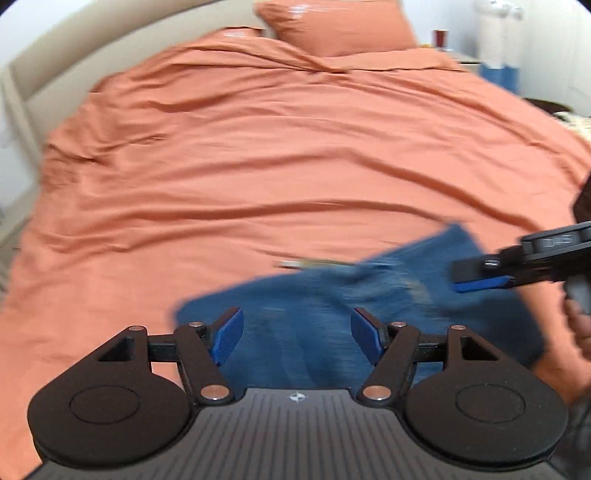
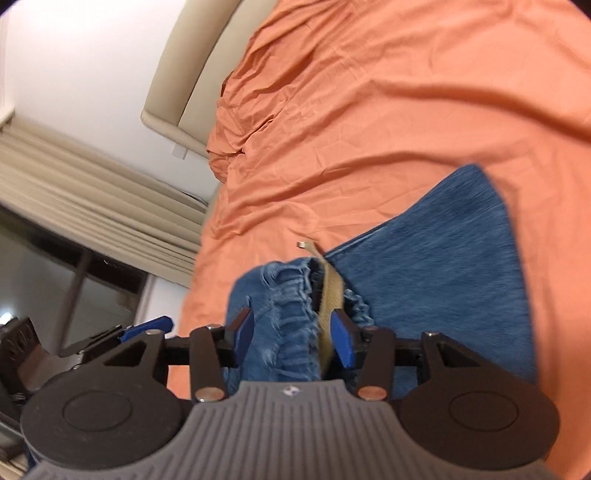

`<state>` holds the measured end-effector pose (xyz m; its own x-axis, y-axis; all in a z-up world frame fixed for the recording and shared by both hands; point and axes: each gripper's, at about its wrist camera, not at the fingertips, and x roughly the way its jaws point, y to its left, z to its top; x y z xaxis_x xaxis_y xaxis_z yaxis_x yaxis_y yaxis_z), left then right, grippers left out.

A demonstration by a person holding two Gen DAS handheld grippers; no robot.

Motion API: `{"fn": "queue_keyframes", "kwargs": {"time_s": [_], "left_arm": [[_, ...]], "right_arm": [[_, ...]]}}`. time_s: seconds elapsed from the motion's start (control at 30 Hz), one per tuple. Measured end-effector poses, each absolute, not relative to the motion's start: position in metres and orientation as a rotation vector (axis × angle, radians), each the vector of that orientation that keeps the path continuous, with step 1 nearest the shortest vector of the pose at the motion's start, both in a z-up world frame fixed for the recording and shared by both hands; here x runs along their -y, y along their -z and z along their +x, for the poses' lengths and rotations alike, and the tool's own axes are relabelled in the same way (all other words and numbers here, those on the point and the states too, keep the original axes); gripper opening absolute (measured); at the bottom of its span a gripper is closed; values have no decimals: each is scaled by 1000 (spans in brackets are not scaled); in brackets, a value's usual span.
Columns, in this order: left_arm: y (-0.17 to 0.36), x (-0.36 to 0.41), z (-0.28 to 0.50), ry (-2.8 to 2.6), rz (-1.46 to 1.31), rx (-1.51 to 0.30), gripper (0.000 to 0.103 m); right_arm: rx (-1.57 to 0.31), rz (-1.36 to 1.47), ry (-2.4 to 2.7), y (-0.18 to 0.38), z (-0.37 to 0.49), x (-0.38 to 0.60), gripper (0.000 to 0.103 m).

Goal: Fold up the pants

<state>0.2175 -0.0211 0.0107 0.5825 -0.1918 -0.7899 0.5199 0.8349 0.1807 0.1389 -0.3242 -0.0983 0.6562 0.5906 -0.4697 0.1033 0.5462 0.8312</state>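
Blue denim pants (image 1: 332,314) lie folded on the orange bed sheet (image 1: 258,166) near its front edge. My left gripper (image 1: 297,338) is open and empty just above the pants. In the right wrist view my right gripper (image 2: 291,338) is open, its jaws on either side of the gathered waistband (image 2: 291,295) and a tan drawstring (image 2: 328,295); whether the pads touch the cloth I cannot tell. The rest of the pants (image 2: 443,258) stretches away to the right. The right gripper also shows in the left wrist view (image 1: 480,275) at the right edge.
Orange pillows (image 1: 332,26) lie at the head of the bed. A beige headboard (image 2: 184,92) curves along the left side. Curtains (image 2: 92,206) and a dark window (image 2: 55,280) are to the left. A nightstand with a bottle (image 1: 498,44) stands at the far right.
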Motion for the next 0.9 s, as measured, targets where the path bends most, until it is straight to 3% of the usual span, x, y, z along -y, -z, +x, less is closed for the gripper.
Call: {"fn": "queue_keyframes", "kwargs": {"time_s": [0.37,0.43,0.5,0.7,0.9], "left_arm": [[28,-55,268,313,284,-970,74],[35,-63,267,302,262,-988,74],[40,-69,264,294,229,-1008,72],[33,-77,245,257,192,-1001,69],[15,-73,239,253,126,-970,69]], "right_arm": [[-977,1094,-283,144,187,302,50],[-963,1057,-301,140,190,294,39],[-918,968,-314,129,188,285,20],[-763,621,-385,63,168,258,13],[-601,522,-453,-11,133,256,12]]}}
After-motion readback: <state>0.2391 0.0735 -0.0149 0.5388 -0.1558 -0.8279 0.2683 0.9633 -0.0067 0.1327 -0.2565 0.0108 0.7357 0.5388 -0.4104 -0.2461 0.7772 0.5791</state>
